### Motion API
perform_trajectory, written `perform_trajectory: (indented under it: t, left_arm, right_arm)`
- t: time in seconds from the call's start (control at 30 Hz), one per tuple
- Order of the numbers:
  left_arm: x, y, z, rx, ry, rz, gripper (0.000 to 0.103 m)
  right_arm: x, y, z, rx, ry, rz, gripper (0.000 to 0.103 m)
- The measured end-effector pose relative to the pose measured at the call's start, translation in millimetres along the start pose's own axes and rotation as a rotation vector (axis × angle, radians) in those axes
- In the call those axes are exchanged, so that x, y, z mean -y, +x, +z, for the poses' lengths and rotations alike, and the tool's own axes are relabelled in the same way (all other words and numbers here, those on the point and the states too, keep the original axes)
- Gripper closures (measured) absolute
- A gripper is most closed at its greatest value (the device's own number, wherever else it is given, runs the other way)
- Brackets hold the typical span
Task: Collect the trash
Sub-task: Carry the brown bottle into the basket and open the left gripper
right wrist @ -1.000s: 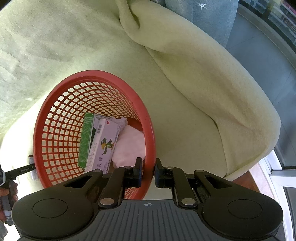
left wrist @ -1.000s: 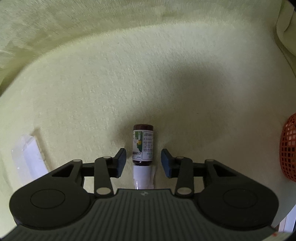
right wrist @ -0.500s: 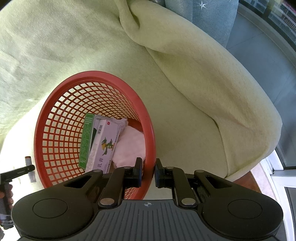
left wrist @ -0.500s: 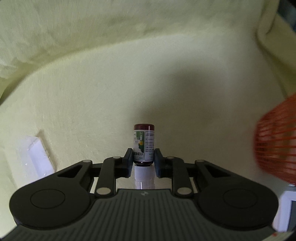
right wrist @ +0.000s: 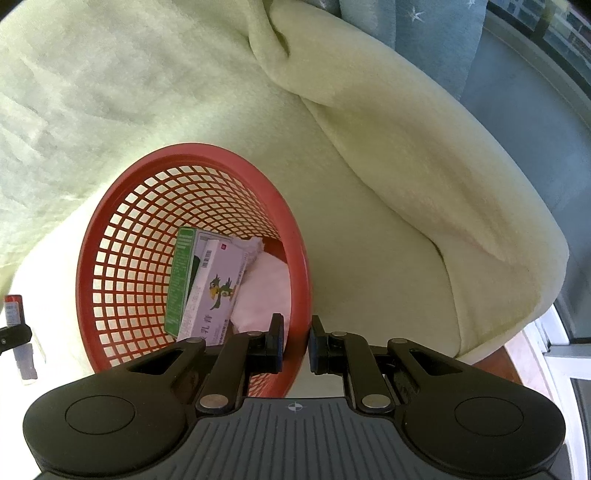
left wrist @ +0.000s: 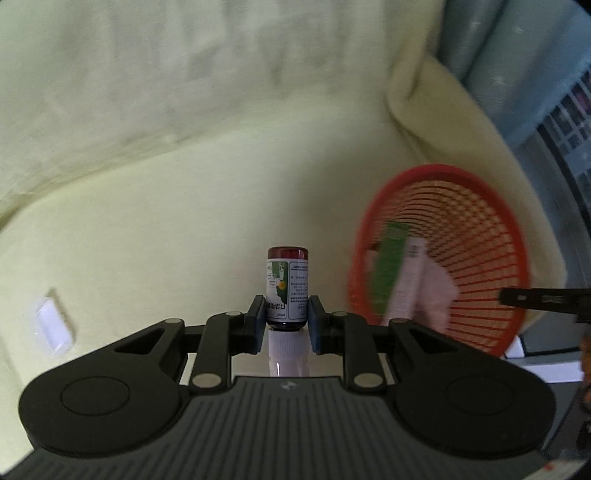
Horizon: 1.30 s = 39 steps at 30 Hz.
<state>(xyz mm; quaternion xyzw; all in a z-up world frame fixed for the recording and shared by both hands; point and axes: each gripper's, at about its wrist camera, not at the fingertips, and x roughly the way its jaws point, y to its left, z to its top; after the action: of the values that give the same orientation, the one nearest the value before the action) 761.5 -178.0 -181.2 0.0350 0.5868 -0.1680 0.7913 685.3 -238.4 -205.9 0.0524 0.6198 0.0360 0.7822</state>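
Note:
A small brown bottle (left wrist: 287,291) with a white label and white cap hangs above the pale yellow sofa, cap end toward the camera. My left gripper (left wrist: 287,319) is shut on the bottle's body. The red mesh basket (left wrist: 476,206) stands to its right on the seat, blurred. My right gripper (right wrist: 296,341) is shut on the basket rim (right wrist: 301,280), one finger inside and one outside. In the basket lie a green and white box (right wrist: 207,284) and a white crumpled tissue (right wrist: 264,288). The bottle (right wrist: 13,306) also shows at the right wrist view's left edge.
A clear plastic wrapper (left wrist: 51,325) lies on the seat at the left. The sofa armrest (right wrist: 424,155) rises to the right of the basket, with a blue curtain (right wrist: 424,33) behind. A floor strip and window frame (right wrist: 554,354) lie beyond the sofa's edge.
My left gripper closed on the bottle, lifted it off the seat and carried it toward the basket, which has come into its view. The right gripper and basket stayed still.

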Motion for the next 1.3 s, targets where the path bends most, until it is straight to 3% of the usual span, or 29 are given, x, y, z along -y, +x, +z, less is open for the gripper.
perform_trajectory:
  t: [0.37, 1.0, 1.17, 1.3]
  left_arm:
    - [82.0, 24.9, 11.9, -0.042, 0.096, -0.131, 0.084]
    - [122.2, 65.8, 12.4, -0.102, 0.152, -0.138, 0.084]
    - [121.4, 58.0, 15.7, -0.048, 0.148, -0.161, 0.066]
    - [115.6, 46.4, 18.8, -0.002, 0.147, -0.169, 0.064]
  right_arm:
    - [0.1, -0.8, -1.7, 0.004, -0.017, 0.017, 0.093]
    - [6.7, -1.6, -2.8, 0.015, -0.010, 0.046, 0.093]
    - [5.9, -2.5, -3.7, 0.017, -0.013, 0.048, 0.093]
    - [5.6, -3.0, -3.7, 0.017, -0.012, 0.045, 0.093]
